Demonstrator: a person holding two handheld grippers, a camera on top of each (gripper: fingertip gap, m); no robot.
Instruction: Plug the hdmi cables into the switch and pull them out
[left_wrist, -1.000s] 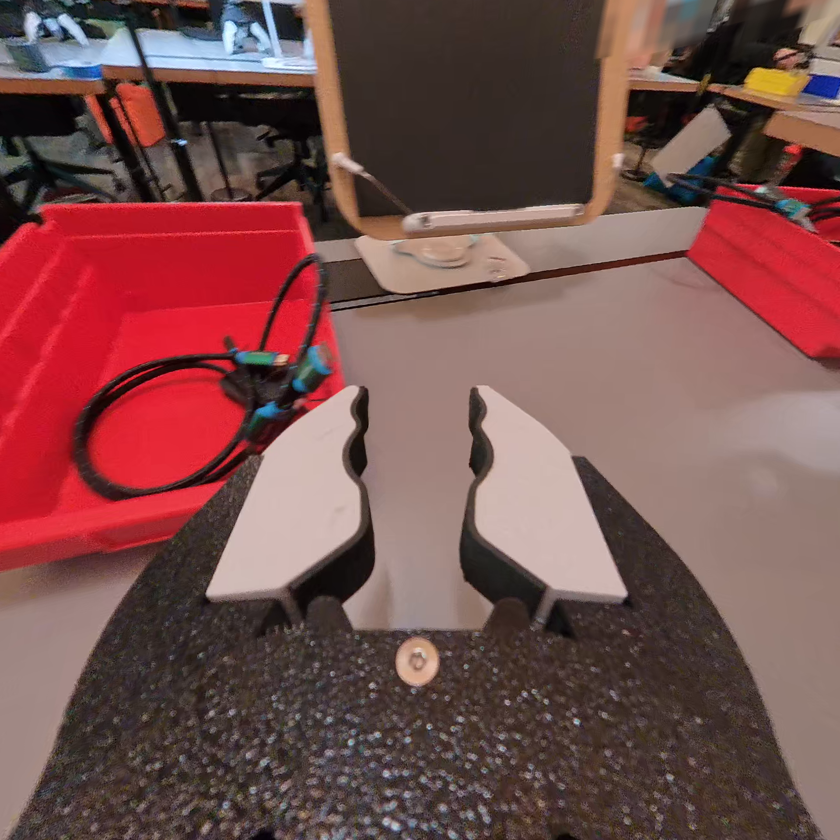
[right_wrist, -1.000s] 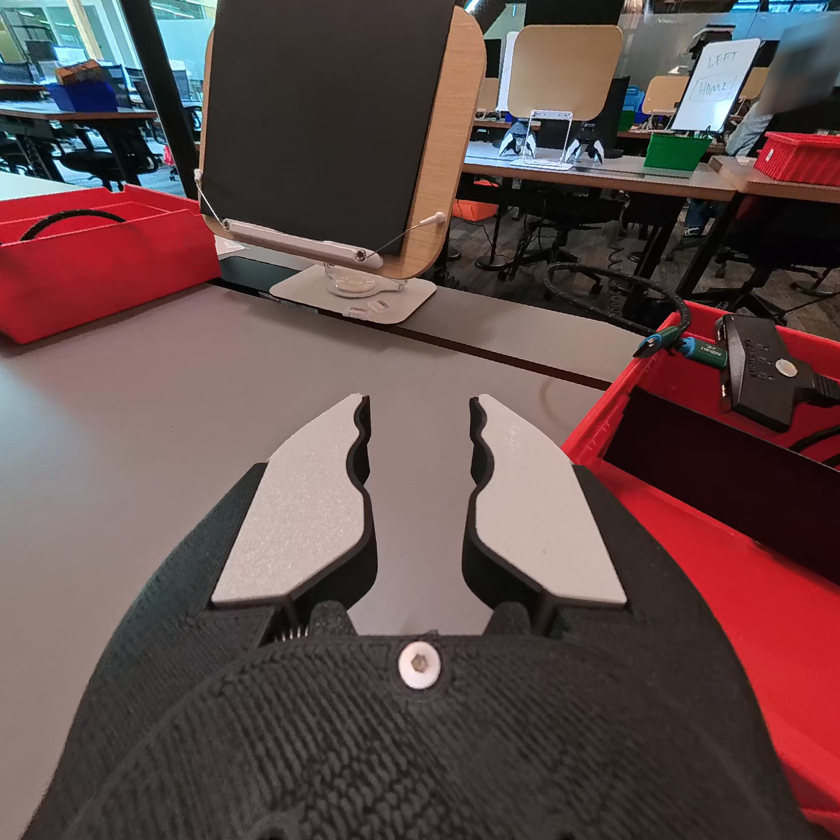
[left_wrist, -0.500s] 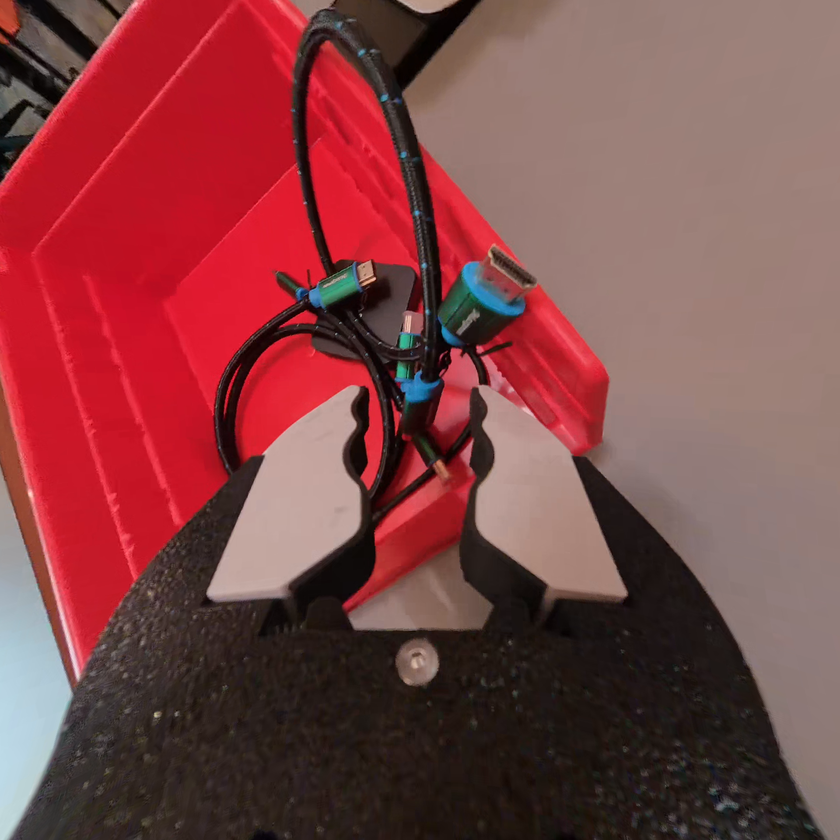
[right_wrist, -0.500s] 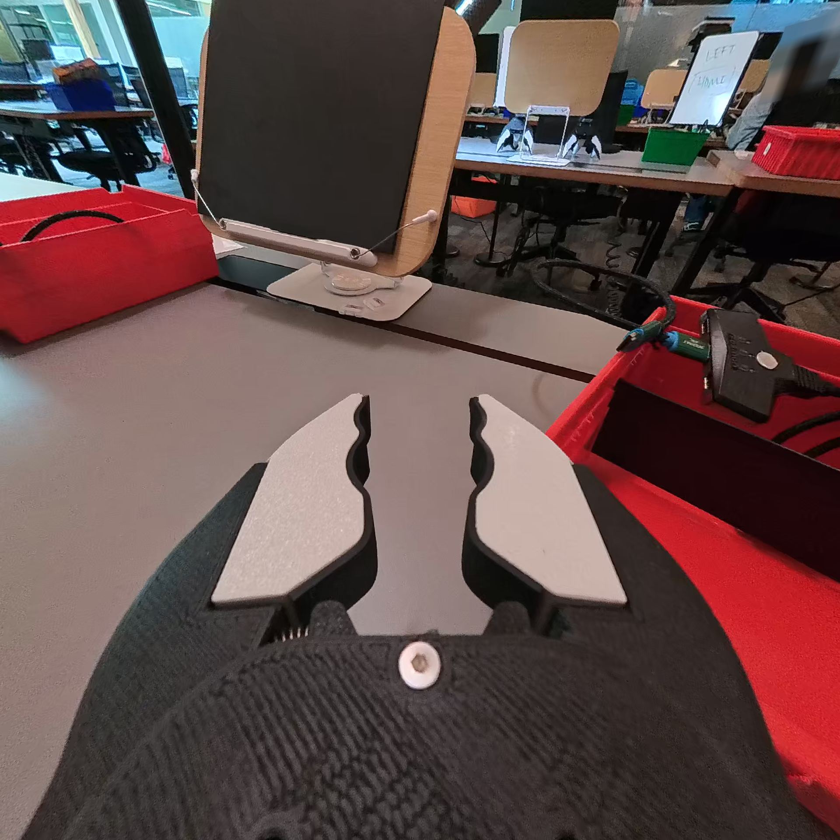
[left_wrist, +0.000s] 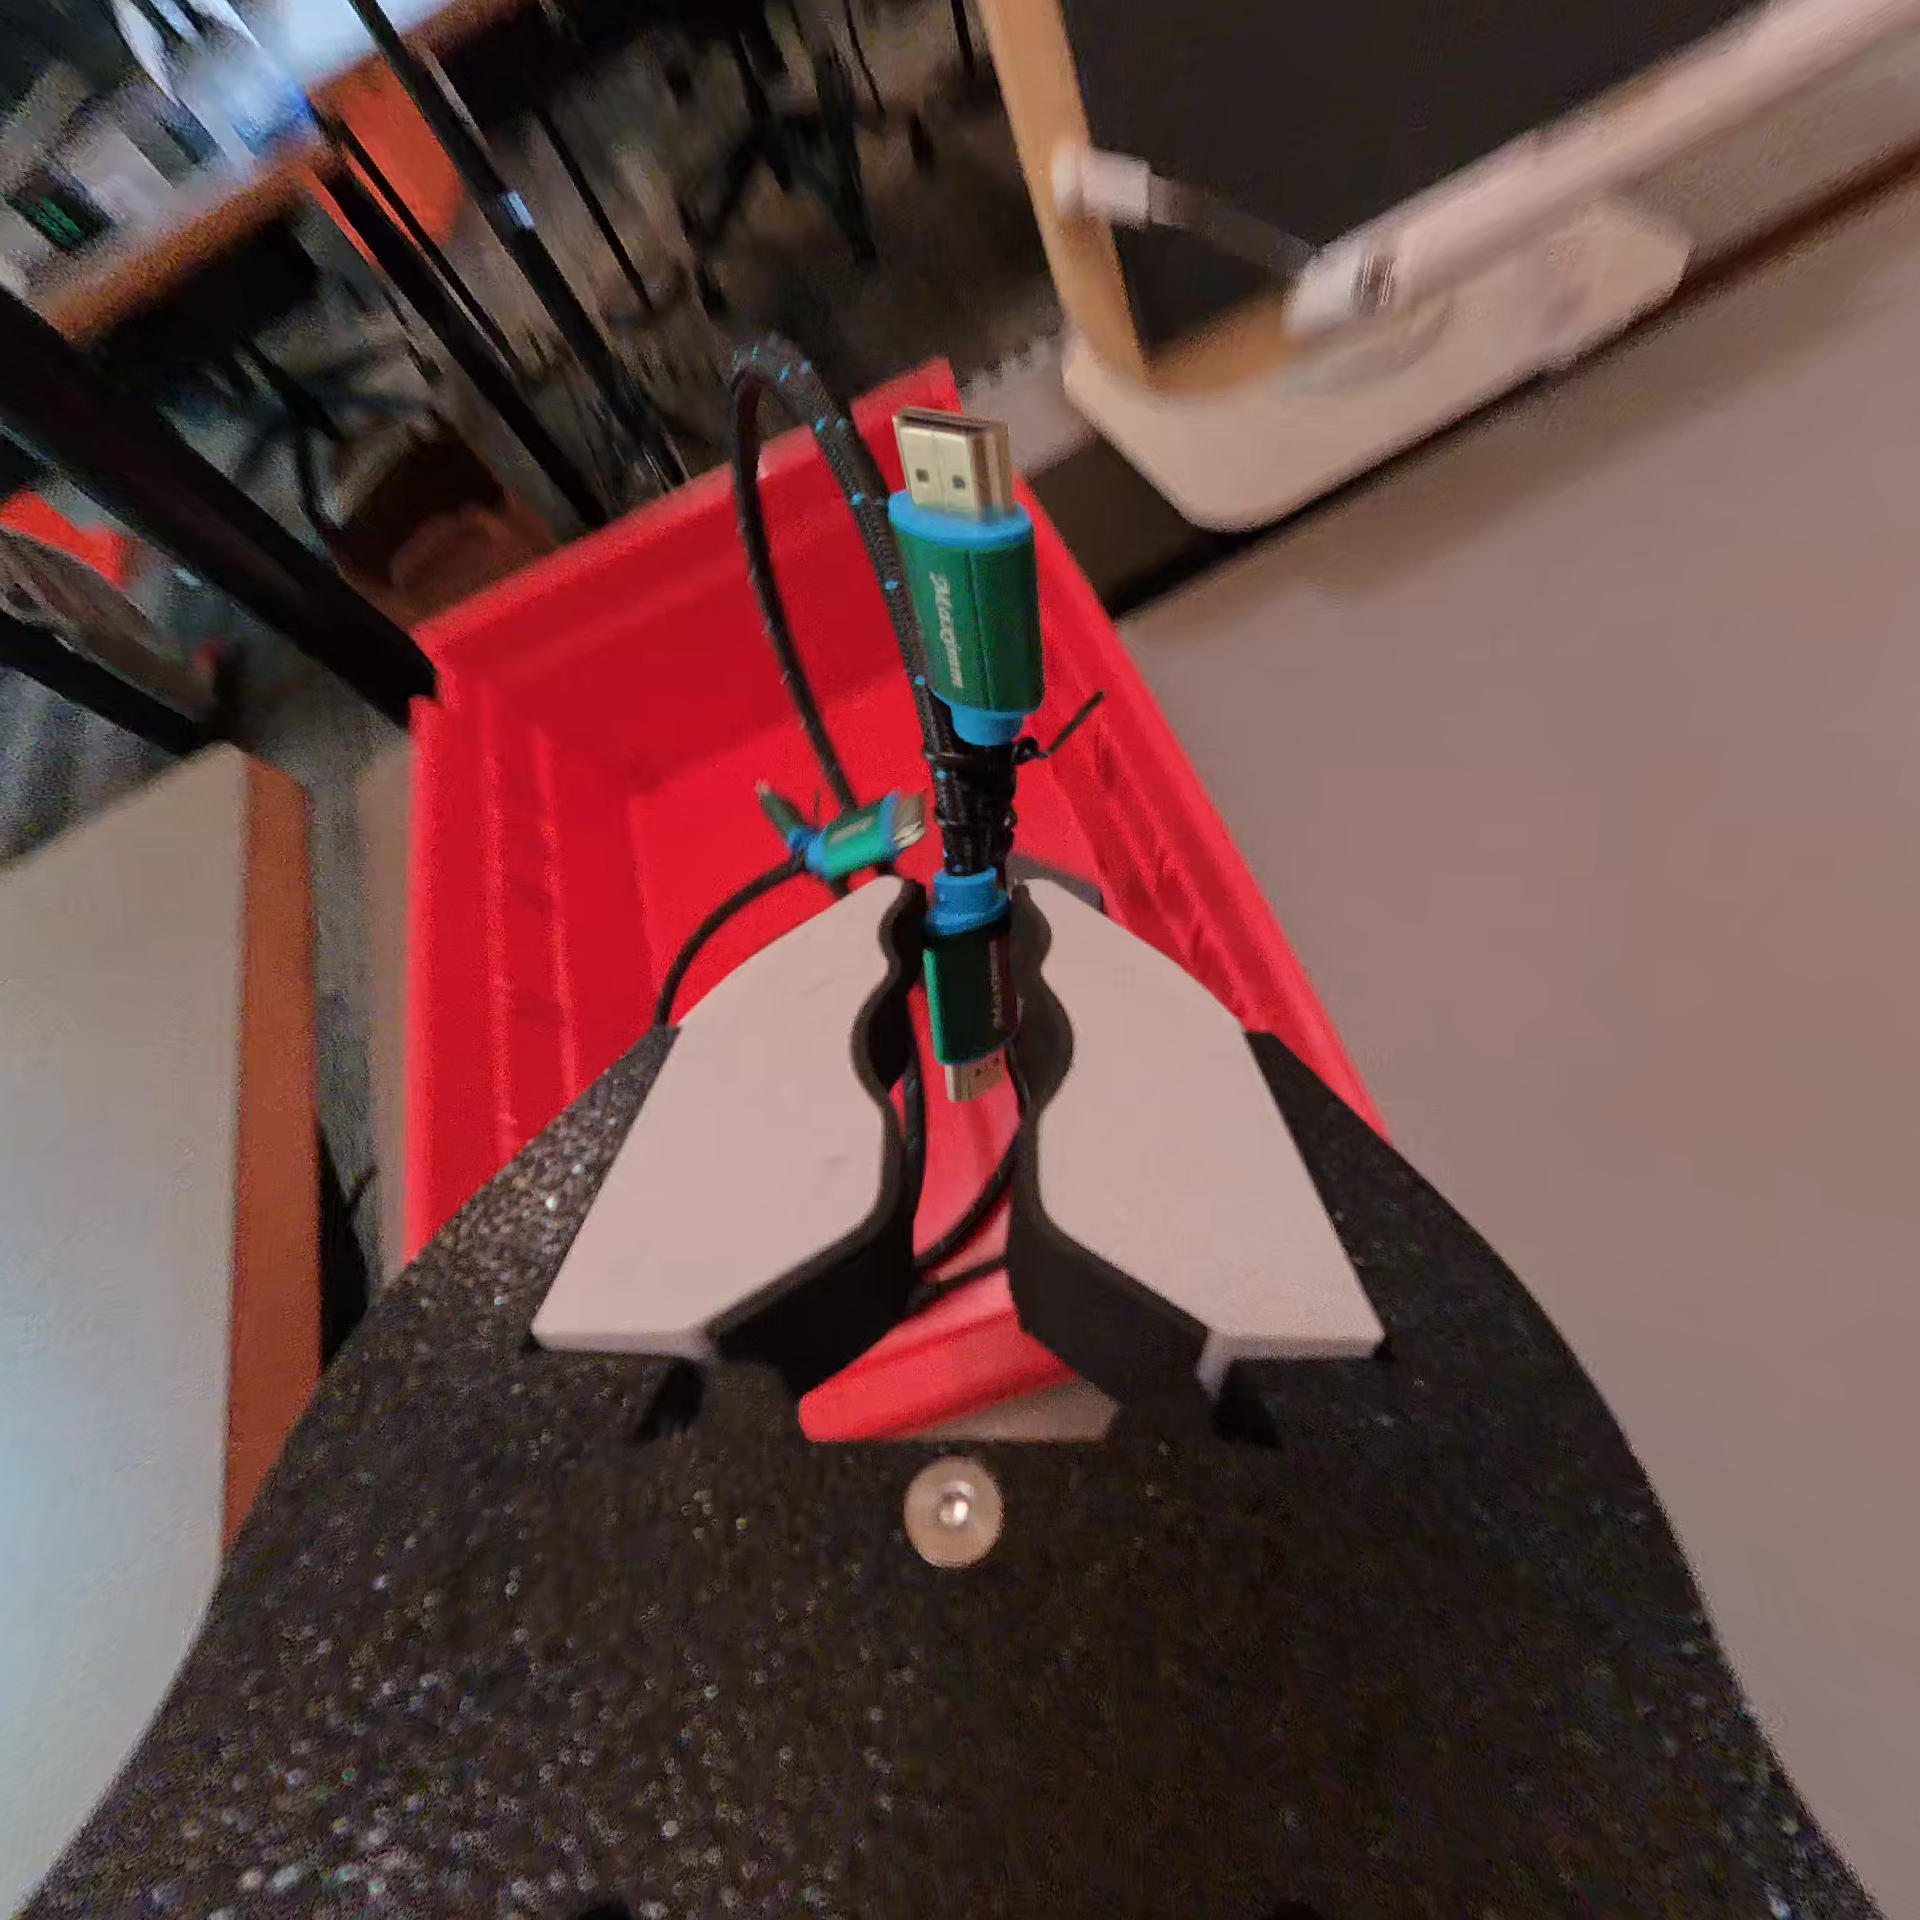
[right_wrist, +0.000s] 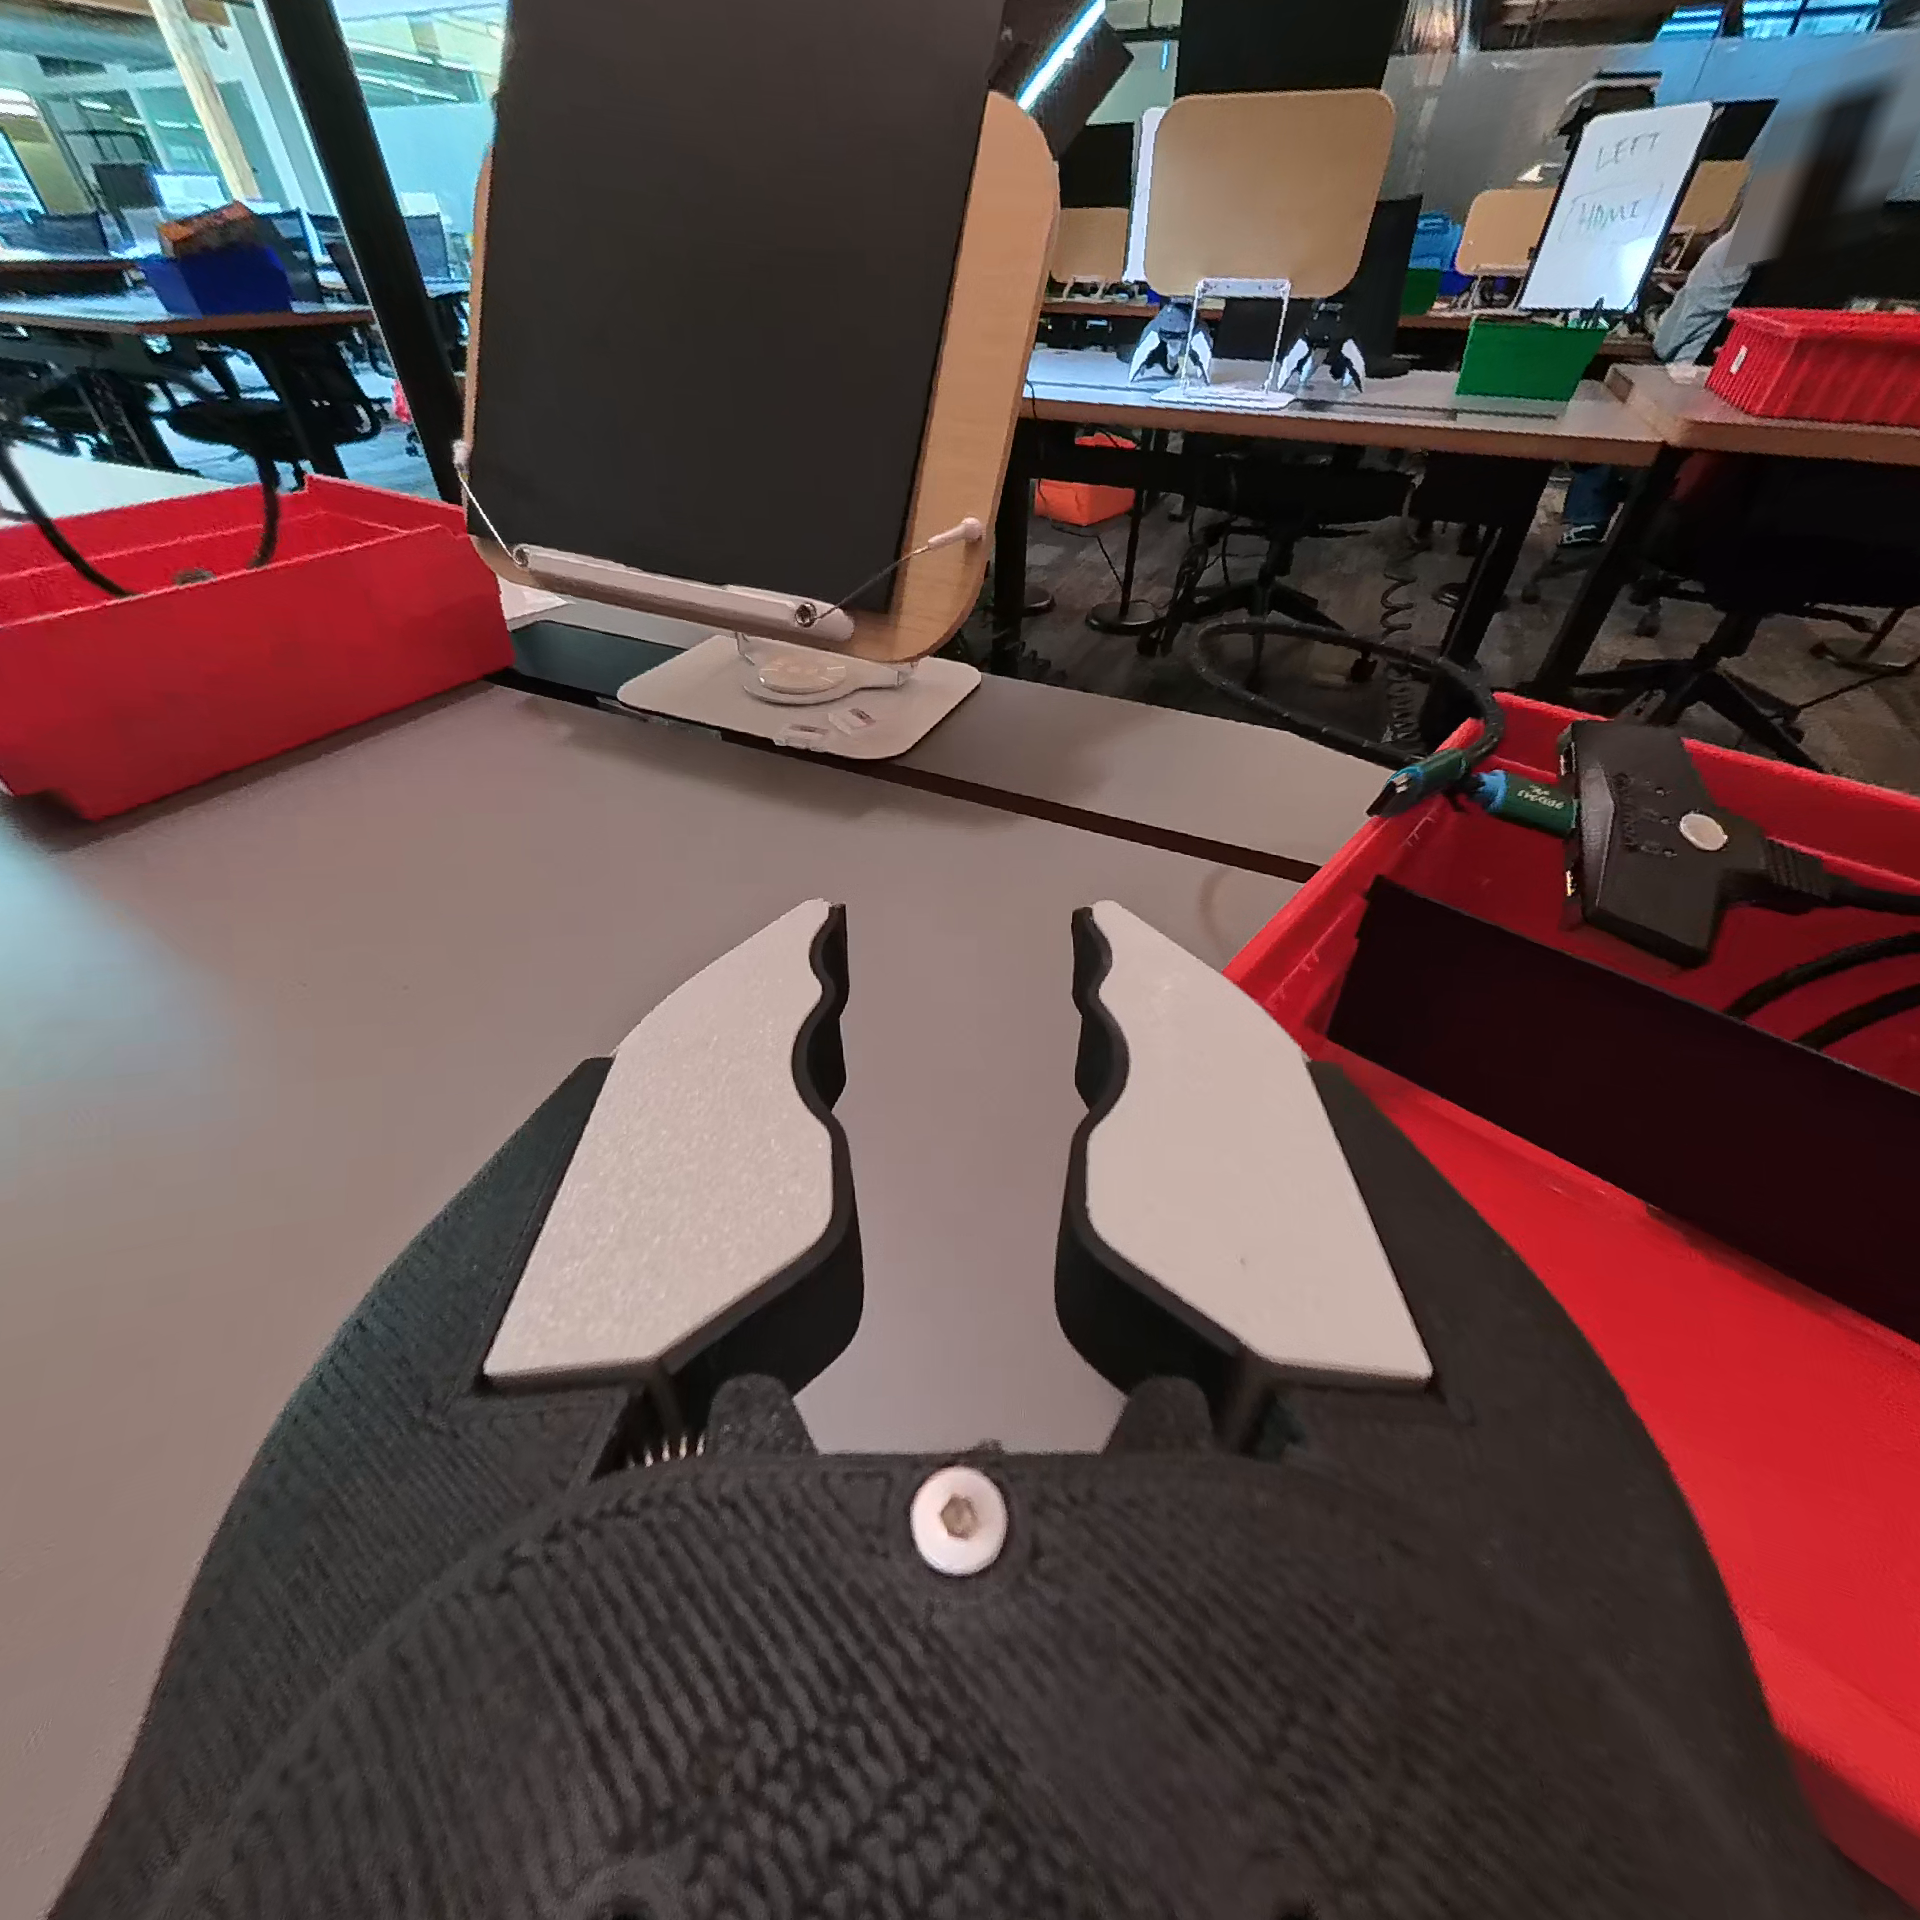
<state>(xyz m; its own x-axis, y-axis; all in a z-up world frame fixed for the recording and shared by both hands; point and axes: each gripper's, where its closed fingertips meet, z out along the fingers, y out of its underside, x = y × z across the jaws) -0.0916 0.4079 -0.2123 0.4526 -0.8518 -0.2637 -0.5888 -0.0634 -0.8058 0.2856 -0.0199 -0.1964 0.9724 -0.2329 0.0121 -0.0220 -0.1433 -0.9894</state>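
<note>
Left hand-held gripper (left_wrist: 961, 914): fingers drawn narrow, clamped on a green HDMI plug (left_wrist: 968, 1003) with a blue collar, metal tip pointing back toward the gripper body. Plug gripped on both flanks by the wavy inner finger edges. Ahead of the fingertips, braided black cable (left_wrist: 971, 805) rising from the collar, bound by a tie to a second strand. Further ahead and higher, a second green plug (left_wrist: 971, 603), gold tip pointing away. A third, smaller plug (left_wrist: 864, 828) just left of the fingertips, lower down in the left red bin (left_wrist: 488, 914). Bin directly beneath and ahead of the fingers; grey worktop (left_wrist: 1558, 831) to the right. View blurred toward the edges.

Right hand-held gripper (right_wrist: 958, 925): fingers spread wide, holding nothing, touching nothing, above bare worktop. Ahead and to the right, right red bin (right_wrist: 1662, 1455) containing the black switch (right_wrist: 1652, 831), propped at a tilt near the bin's far wall. One green plug (right_wrist: 1522, 802) meeting the switch's left edge; whether fully seated cannot be told. Straight ahead, well apart, a dark panel on a stand (right_wrist: 800, 686).
</note>
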